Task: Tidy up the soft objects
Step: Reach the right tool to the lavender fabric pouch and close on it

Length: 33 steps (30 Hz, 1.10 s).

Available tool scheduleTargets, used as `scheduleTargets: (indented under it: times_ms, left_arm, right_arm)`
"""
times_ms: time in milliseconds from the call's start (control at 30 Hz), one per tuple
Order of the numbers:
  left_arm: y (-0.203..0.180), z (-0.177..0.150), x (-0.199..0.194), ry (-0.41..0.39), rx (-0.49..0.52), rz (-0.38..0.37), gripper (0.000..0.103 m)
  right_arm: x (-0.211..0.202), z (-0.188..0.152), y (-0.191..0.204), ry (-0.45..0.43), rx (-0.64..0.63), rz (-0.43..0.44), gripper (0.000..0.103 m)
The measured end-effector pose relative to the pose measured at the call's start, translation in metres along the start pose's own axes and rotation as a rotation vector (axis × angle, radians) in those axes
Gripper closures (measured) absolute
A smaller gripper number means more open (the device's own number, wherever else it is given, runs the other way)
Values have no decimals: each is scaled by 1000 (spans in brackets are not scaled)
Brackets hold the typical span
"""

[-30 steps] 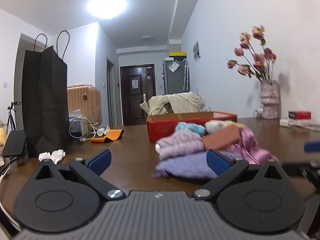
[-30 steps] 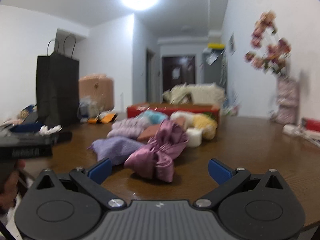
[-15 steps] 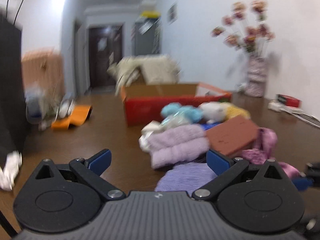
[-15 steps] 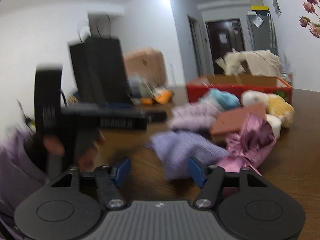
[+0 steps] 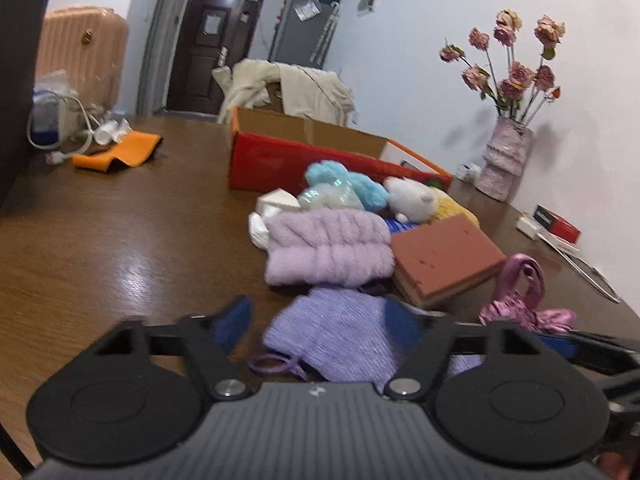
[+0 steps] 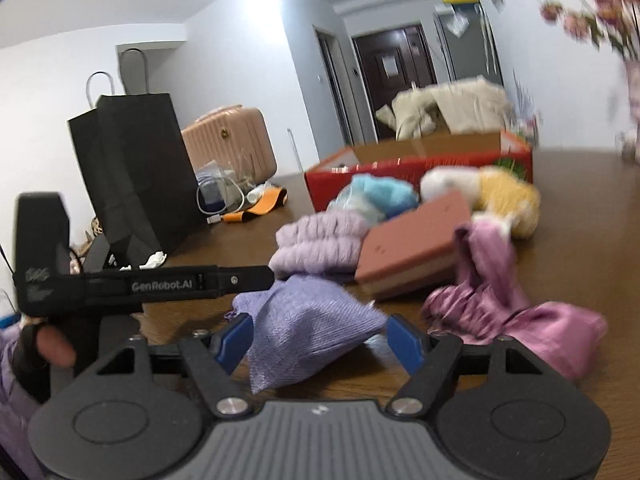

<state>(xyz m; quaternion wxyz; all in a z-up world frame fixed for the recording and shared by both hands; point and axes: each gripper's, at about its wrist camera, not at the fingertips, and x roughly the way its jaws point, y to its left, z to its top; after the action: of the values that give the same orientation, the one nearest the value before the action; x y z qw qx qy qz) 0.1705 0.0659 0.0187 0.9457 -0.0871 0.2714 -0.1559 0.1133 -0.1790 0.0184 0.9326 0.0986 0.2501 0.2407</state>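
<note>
Left gripper: jaws have just been closing around the lilac knit piece, half open, seemingly not yet pinching.
Right gripper: jaws have just been opening, straddling the same piece from the opposite side.
Red box: far, the likely destination.

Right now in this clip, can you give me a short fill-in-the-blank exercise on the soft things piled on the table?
1. The open cardboard box behind the pile has an outer wall coloured ____.
2. The light purple knitted pouch lies between the blue-padded fingers of ____ grippers.
3. The reddish-brown sponge block rests beside the fluffy folded towel, whose colour is ____.
4. The vase by the wall holds dried ____.

Missing words: red; both; lilac; roses
</note>
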Motion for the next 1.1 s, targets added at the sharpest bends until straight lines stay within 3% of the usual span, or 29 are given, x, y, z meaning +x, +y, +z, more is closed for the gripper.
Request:
scheduleTargets:
  times_ms: [33,100,200,267,400,500,567,667,733,767,833,867,933,1000,1100]
  left_arm:
    - [0,-1,-1,10,-2,-18,66]
    - [-4,-6,-6,41,-50,-32,77]
    - [-17,-20,-32,14,-88,-89,77]
    - [-26,-26,-50,-24,-72,-118,69]
    - [-35,-25,-61,-119,25,-6,30]
    - [-22,-16,-44,-112,-14,84,26]
    - [-12,-11,-30,-71,-65,80,26]
    - [-5,-9,-12,-10,-127,46,38]
    - [-3,-15,-2,42,-157,12,58]
    - [-6,-17,-2,36,-152,12,62]
    - [-9,-21,-3,39,-132,19,80]
    - [-10,-23,-3,42,-132,16,85]
    - [-10,-25,-4,40,-138,4,93]
    - [-13,-25,-9,17,-115,8,98]
    - [-21,-16,-22,-23,-86,-22,100]
  right_arm:
    - [5,2,-3,4,12,2,30]
    - [7,2,-4,5,32,-2,30]
    - [5,5,-7,-21,32,-24,30]
    - [2,5,-7,-33,12,-65,29]
    - [7,4,-10,-7,6,-74,32]
    - [21,3,-18,41,27,-132,35]
    - [22,3,-22,41,44,-152,40]
    - [20,5,-24,21,36,-175,40]
    - [20,6,-27,17,49,-148,41]
    - [20,6,-28,18,56,-129,41]
    - [22,7,-27,23,58,-121,42]
    - [22,7,-25,21,56,-107,44]
    - [26,7,-21,36,47,-79,58]
    - [29,6,-18,40,32,-79,62]
    - [26,8,-14,31,7,-54,69]
